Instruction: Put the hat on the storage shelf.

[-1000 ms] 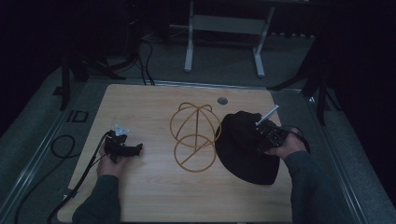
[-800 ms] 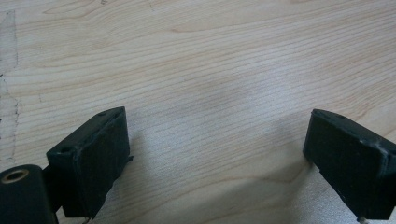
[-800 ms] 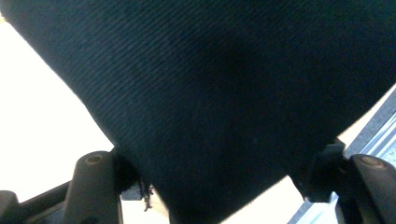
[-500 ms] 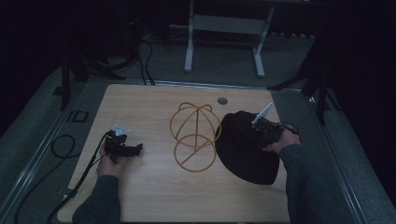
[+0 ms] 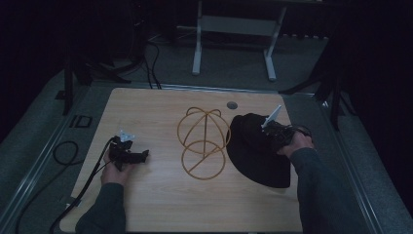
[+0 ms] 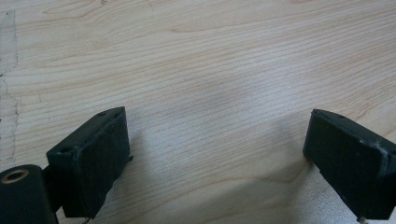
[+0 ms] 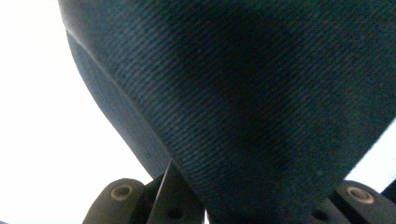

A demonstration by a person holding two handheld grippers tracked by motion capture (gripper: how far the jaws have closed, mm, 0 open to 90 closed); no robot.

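A person is sitting at the near edge of a light wooden table (image 5: 156,204), holding a gripper in each hand. The left gripper (image 5: 130,155) is lying low over the table's left side, well apart from everything else, and in the left gripper view its two black jaws are standing spread wide over bare wood grain (image 6: 210,84). A gold wire hat frame (image 5: 203,141) is standing at the middle of the table. Just beside it, toward the right edge, a black cap (image 5: 253,151) is lying on the wood. The right gripper (image 5: 275,132) is resting on the cap's far part, and in the right gripper view the dark ribbed fabric (image 7: 261,93) is running down between its jaws, which are pinching it.
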